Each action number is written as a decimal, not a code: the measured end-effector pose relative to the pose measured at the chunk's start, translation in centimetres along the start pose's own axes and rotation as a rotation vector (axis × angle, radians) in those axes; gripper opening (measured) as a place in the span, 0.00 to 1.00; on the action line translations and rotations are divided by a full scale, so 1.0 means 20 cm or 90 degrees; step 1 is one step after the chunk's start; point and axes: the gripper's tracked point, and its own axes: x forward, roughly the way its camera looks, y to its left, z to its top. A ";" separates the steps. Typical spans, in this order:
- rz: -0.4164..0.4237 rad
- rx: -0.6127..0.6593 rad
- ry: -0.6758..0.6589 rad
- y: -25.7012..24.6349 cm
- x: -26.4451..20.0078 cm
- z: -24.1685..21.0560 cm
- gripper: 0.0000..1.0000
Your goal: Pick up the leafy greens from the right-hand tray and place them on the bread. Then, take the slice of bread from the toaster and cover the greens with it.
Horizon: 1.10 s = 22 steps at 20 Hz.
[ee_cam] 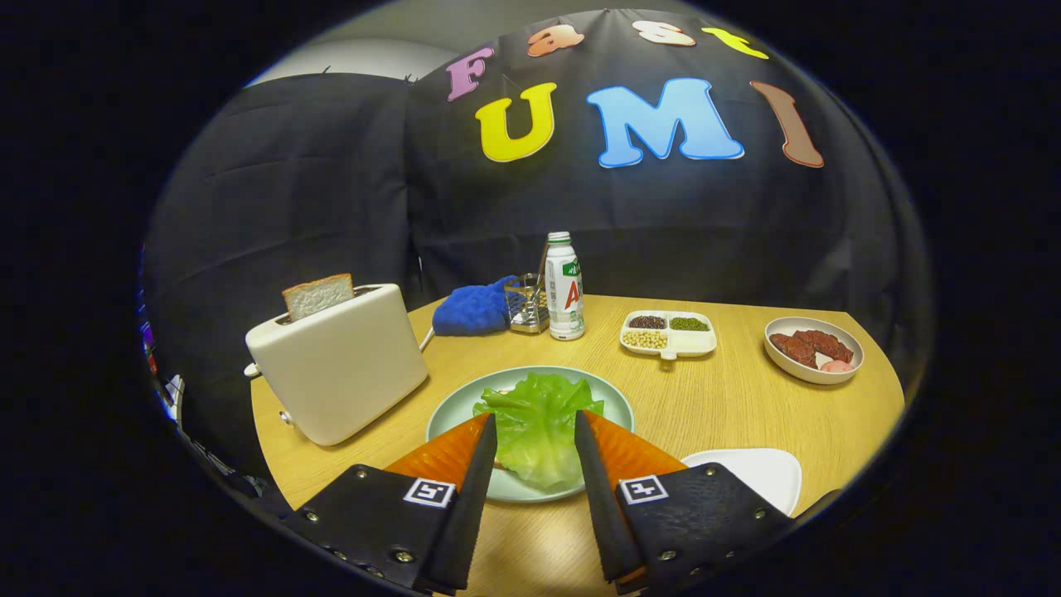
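Observation:
A green lettuce leaf (537,424) lies spread on the pale green plate (613,406), and it hides the bread under it but for a sliver at its near left edge. My gripper (535,431) hovers open over the near side of the plate, with the leaf showing between the fingertips and neither one pressing on it. To the left stands a cream toaster (341,365) with a slice of bread (318,295) sticking up out of its slot. A white tray (758,473) lies to the right of my fingers, bare where it shows.
Beyond the plate stand a white drink bottle (565,288), a small metal holder (527,303) and a blue mitt (472,308). A divided dish of beans (668,332) and a bowl of meat slices (813,349) sit at the far right of the wooden table (729,398).

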 end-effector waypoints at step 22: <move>-0.142 -0.006 -0.130 0.57 -0.08 0.35 0.61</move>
